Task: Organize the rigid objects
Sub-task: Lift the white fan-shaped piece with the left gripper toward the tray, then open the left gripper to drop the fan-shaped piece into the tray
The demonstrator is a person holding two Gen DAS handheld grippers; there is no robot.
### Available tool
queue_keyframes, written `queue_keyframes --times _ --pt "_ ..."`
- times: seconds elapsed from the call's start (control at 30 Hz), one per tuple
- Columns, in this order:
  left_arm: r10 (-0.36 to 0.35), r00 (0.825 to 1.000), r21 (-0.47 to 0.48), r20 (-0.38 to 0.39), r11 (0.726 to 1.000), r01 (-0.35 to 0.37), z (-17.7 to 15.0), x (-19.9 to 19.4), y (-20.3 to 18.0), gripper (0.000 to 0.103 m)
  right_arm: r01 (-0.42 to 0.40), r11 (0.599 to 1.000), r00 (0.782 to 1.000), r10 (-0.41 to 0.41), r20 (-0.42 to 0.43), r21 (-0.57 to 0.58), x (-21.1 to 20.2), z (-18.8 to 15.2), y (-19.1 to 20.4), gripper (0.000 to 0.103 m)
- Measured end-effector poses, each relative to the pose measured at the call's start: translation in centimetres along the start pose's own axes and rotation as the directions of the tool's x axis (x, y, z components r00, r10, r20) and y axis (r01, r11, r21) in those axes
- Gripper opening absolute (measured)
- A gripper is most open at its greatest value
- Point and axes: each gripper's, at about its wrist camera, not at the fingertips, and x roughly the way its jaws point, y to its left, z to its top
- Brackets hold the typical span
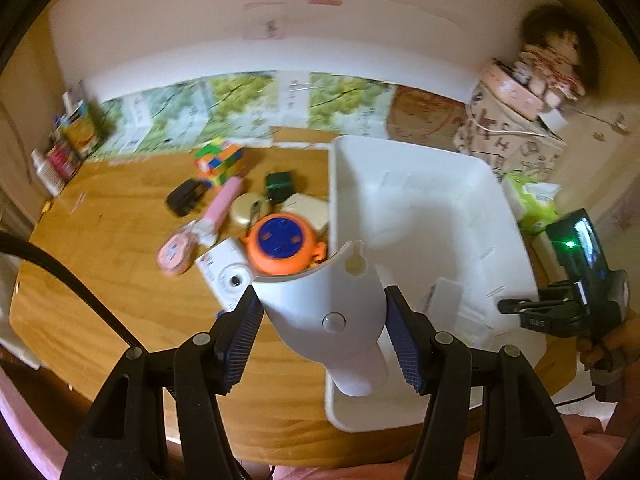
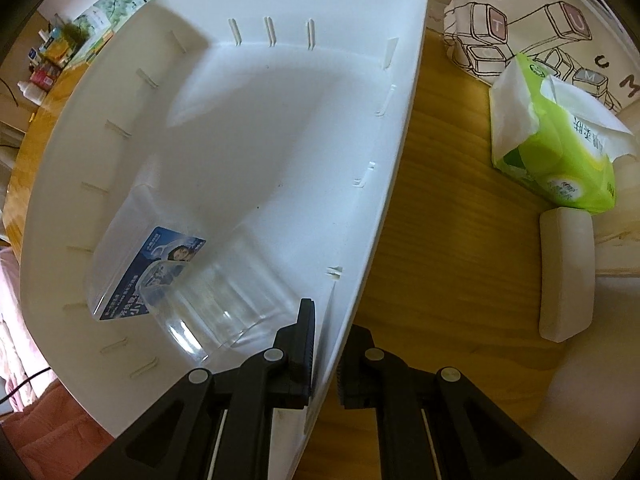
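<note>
My left gripper (image 1: 322, 298) is shut on a white plastic tube-shaped piece (image 1: 316, 276) with a flared, notched end, its blue pads (image 1: 244, 328) pressing on both sides. It hangs raised over the near left wall of the white bin (image 1: 400, 184). In the right wrist view my right gripper (image 2: 326, 336) is shut on the bin's rim (image 2: 400, 120), one finger inside and one outside. It also shows at the bin's right side as the right gripper (image 1: 508, 307). In the bin lie a clear box with a blue label (image 2: 132, 248) and a clear cup (image 2: 208, 304).
Left of the bin on the wooden table (image 1: 120, 280) lie an orange-and-blue round toy (image 1: 282, 246), a white camera (image 1: 226, 276), a pink item (image 1: 200, 228), a puzzle cube (image 1: 220, 160) and a black charger (image 1: 186, 196). Right of it are a tissue pack (image 2: 556, 152), a white case (image 2: 566, 272) and a printed bag (image 2: 540, 28).
</note>
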Motion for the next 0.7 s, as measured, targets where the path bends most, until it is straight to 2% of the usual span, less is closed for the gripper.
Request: queue_keyframes --times 0.37,0.7 --pt "-0.103 0.994 0.16 -0.02 0.982 0.105 1.2 1.7 -5.5 0.065 0.007 1.0 1.0 -0.007 -0.003 -0.015 0.2 0.1 1.1 0.009" --pt "-0.16 0.986 0.241 -0.039 0.957 0.165 1.1 2.4 -8.5 0.065 0.012 1.0 1.0 -0.012 -0.004 -0.013 -0.2 0.3 1.0 0.009"
